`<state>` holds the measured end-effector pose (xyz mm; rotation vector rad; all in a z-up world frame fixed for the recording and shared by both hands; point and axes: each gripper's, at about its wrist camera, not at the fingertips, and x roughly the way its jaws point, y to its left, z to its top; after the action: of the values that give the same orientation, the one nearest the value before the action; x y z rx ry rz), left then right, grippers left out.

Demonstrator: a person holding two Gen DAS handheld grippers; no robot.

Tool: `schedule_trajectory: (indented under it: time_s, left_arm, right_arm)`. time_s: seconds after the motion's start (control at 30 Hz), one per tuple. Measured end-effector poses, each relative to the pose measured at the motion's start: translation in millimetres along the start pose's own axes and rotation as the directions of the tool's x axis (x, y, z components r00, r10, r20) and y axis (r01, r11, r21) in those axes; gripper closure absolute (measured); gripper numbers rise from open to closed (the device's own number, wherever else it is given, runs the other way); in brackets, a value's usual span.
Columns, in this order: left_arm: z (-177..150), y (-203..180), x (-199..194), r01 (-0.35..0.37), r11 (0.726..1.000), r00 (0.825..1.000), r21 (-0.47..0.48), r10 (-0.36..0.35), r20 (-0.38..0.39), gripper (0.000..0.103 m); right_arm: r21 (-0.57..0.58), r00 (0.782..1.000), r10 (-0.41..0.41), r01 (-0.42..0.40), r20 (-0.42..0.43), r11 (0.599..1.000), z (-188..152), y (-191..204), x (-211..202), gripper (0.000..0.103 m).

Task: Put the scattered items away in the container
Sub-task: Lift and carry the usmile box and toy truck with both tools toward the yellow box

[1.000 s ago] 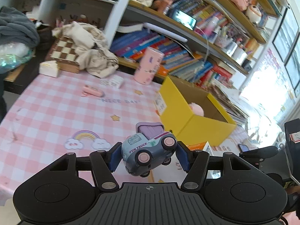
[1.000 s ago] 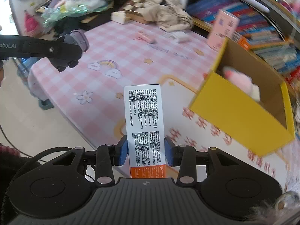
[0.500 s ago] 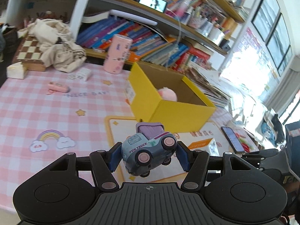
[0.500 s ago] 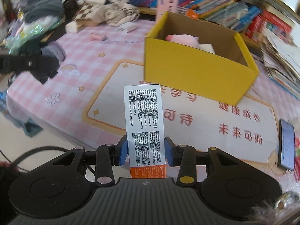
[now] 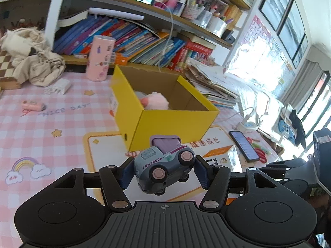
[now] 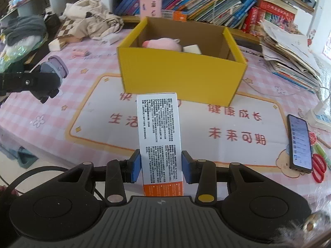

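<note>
Clamping a toy truck (image 5: 164, 168) in the left gripper (image 5: 163, 173), carried above the mat. Pinching an upright printed carton (image 6: 160, 142) in the right gripper (image 6: 160, 170), long axis pointing forward. Facing the yellow cardboard box (image 6: 182, 78) straight ahead of both, opening upward, right gripper looking nearer.

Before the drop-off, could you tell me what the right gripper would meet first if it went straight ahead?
Probably the yellow box's near wall, rather than its opening: the right gripper, shut on the white carton, points at it, though depth is uncertain.
</note>
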<state>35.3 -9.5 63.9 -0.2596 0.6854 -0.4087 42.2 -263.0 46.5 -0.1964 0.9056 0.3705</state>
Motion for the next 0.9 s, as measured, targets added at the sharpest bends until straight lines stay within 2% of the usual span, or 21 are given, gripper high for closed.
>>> schedule_trajectory:
  time_s: [0.5, 0.9]
  left_arm:
    - [32, -24, 39, 0.013, 0.999, 1.0, 0.043, -0.014, 0.009, 0.043]
    - [65, -38, 73, -0.021, 0.999, 0.998, 0.038, 0.019, 0.063, 0.043]
  right_arm:
    - [0.001, 0.999, 0.006, -0.006, 0.051, 1.0, 30, -43, 2, 0.066]
    - [-0.057, 0.984, 0.066, -0.057, 0.164, 0.997, 83, -78, -5, 0.066]
